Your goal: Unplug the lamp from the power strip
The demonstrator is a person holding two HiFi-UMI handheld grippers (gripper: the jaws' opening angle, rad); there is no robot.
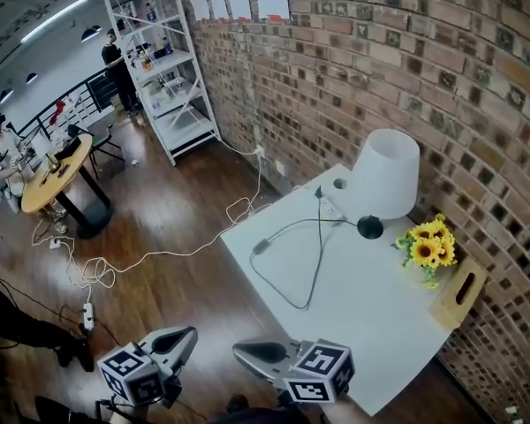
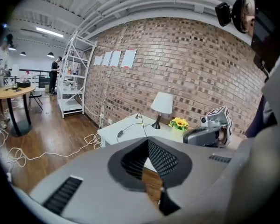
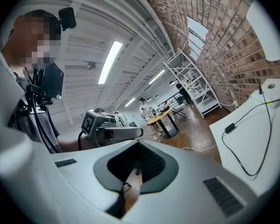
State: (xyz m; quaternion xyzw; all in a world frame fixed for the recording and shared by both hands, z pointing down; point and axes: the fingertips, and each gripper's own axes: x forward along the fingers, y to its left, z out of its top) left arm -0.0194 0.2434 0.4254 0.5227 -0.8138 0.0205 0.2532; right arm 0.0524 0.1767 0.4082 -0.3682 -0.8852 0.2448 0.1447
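The left gripper (image 1: 187, 336) and the right gripper (image 1: 246, 352) are lowest in the head view, both held in the air before the near corner of the white table (image 1: 371, 343), touching nothing. The left gripper view shows its two jaws pressed together with nothing between them, only the floor showing behind. In the right gripper view the jaws are also together and empty, and they point back toward the left gripper rather than toward the table.

The lamp (image 1: 386, 173), with a white shade and a round black base, stands on the far side of the table near the brick wall (image 1: 442, 69), well apart from both grippers. Its thin black cord (image 1: 316, 263) lies in a long loop on the tabletop and carries a small inline switch (image 1: 261, 246). The cord goes up to a black plug (image 1: 319, 193), which seems to sit in the white power strip (image 1: 332, 207) just beside the lamp.

A bunch of sunflowers (image 1: 427, 244) lies to the right of the lamp base, next to a wooden box (image 1: 459, 294) at the table edge.
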